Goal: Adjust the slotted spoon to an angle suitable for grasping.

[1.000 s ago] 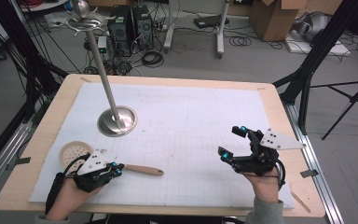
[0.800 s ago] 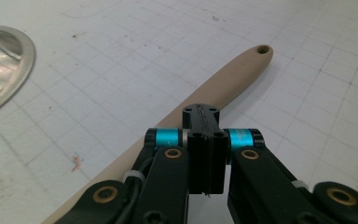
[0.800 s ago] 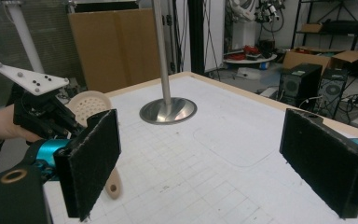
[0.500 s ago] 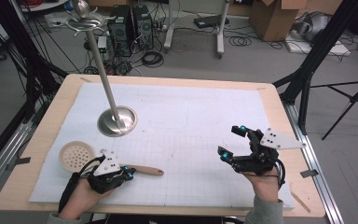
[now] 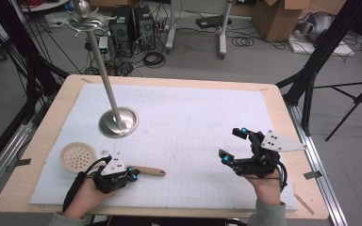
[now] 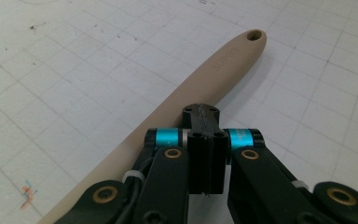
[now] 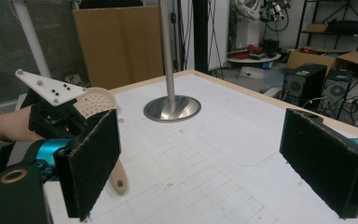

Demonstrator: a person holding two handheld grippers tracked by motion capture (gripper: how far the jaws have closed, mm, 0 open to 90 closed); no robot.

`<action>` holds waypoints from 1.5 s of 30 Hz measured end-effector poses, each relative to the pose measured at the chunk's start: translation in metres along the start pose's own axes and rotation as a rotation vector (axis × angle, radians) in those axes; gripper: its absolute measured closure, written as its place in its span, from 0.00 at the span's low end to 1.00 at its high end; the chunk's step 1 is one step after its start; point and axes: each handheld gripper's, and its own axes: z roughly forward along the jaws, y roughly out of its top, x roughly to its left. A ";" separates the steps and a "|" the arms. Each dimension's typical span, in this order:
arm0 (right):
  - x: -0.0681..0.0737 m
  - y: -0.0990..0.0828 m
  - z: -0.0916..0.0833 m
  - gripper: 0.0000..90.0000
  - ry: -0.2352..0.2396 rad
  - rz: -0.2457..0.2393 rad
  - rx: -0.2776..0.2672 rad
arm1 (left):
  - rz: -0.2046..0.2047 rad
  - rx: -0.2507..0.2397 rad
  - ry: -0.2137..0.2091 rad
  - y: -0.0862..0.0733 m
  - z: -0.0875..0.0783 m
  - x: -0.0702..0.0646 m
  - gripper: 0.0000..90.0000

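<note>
The setting is a robotics lab or research workshop. A wooden table (image 5: 37, 141) carries a white grid mat (image 5: 193, 132) and stands inside a frame of black struts (image 5: 325, 52). Cables (image 5: 153, 59) trail across the grey floor (image 5: 264, 70) beside computer towers (image 5: 132, 23). Cardboard boxes (image 5: 275, 16) stand at the far side, and a tripod (image 5: 358, 101) stands to the right. The right gripper view shows shelving (image 7: 340, 23) with equipment, more boxes (image 7: 307, 58) and another tower (image 7: 305, 81).
</note>
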 end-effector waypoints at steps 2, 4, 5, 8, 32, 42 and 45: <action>0.000 0.000 -0.001 0.13 0.000 -0.002 0.000 | -0.001 0.000 0.003 0.001 0.003 0.001 1.00; 0.001 -0.001 -0.003 0.13 0.000 0.002 0.001 | -0.001 0.001 0.005 0.003 0.004 0.002 1.00; 0.001 -0.001 -0.003 0.13 -0.003 0.002 -0.002 | 0.000 0.003 0.006 0.004 0.005 0.002 1.00; 0.001 -0.002 -0.006 0.13 -0.008 0.008 -0.002 | -0.007 -0.001 0.009 0.005 0.008 0.005 1.00; 0.006 -0.005 -0.022 0.13 -0.044 0.008 0.004 | -0.030 0.000 0.074 0.023 0.031 0.018 1.00; 0.006 -0.005 -0.024 0.13 -0.045 0.010 0.001 | -0.052 -0.014 0.097 0.027 0.038 0.025 1.00; 0.006 -0.005 -0.023 0.13 -0.044 0.007 0.003 | -0.049 -0.015 0.110 0.028 0.040 0.026 1.00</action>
